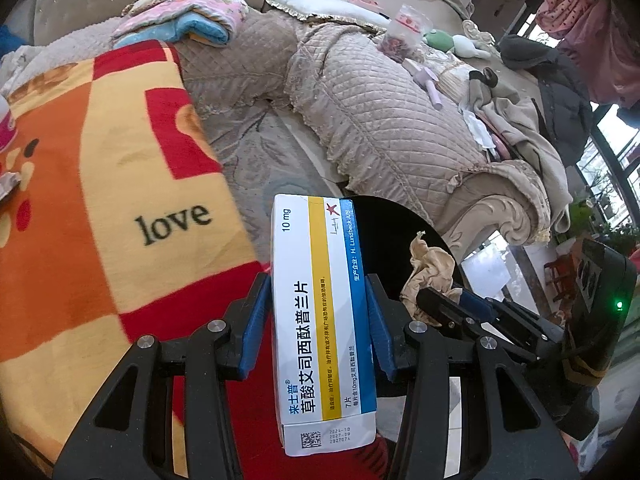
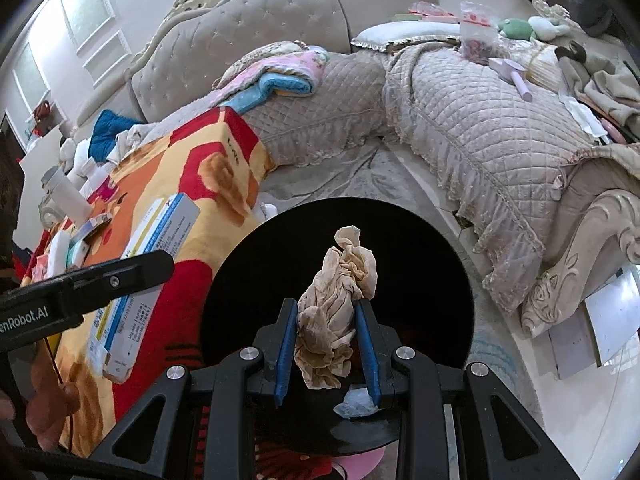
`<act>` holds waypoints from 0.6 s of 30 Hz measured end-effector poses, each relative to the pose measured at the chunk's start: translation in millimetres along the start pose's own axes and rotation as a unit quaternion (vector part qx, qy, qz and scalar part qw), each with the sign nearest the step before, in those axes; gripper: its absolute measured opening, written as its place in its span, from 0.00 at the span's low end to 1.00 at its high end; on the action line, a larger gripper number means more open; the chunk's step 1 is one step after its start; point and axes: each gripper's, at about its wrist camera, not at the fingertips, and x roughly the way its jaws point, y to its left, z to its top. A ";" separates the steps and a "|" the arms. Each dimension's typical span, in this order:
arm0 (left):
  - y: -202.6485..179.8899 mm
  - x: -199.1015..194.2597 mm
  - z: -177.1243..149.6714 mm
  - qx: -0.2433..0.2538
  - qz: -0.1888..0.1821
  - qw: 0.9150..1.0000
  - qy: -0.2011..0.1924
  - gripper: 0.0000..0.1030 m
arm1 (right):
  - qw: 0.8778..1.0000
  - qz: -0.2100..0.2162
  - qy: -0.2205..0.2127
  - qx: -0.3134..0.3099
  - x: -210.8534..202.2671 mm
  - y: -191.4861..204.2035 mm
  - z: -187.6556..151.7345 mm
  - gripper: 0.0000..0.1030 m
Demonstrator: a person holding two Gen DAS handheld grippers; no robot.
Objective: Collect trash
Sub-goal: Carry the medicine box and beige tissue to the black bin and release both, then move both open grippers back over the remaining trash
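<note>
My left gripper [image 1: 318,284] is shut on a white, yellow and blue medicine box [image 1: 322,320] and holds it upright at the edge of the blanket, beside the black bin opening [image 1: 384,232]. My right gripper [image 2: 326,308] is shut on a crumpled brownish tissue [image 2: 338,316] and holds it over the round black bin [image 2: 248,280]. The tissue [image 1: 430,276] and the right gripper's fingers [image 1: 448,304] also show in the left wrist view. The medicine box [image 2: 150,264] in the left gripper shows at the left of the right wrist view. A small pale scrap [image 2: 358,402] lies on the bin's near rim.
A table under an orange, yellow and red "love" blanket [image 1: 100,200] stands at the left, with a white bottle [image 2: 66,196] and small packets [image 2: 80,240]. A quilted beige sofa [image 2: 480,128] with clothes and toys runs behind and to the right. A patterned rug [image 2: 352,176] covers the floor.
</note>
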 end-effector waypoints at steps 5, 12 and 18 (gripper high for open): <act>-3.5 4.2 1.4 0.000 -0.016 1.000 -0.002 0.45 | 1.000 -0.002 -0.002 0.007 -0.8 -6.1 1.8 0.27; -0.5 8.9 -0.1 -0.004 -0.034 0.999 0.004 0.55 | 1.000 -0.008 -0.006 0.029 -1.5 -14.0 2.9 0.60; 4.6 4.5 -3.0 -0.004 -0.025 1.000 0.000 0.58 | 1.000 -0.007 -0.001 0.025 2.1 -10.6 1.9 0.60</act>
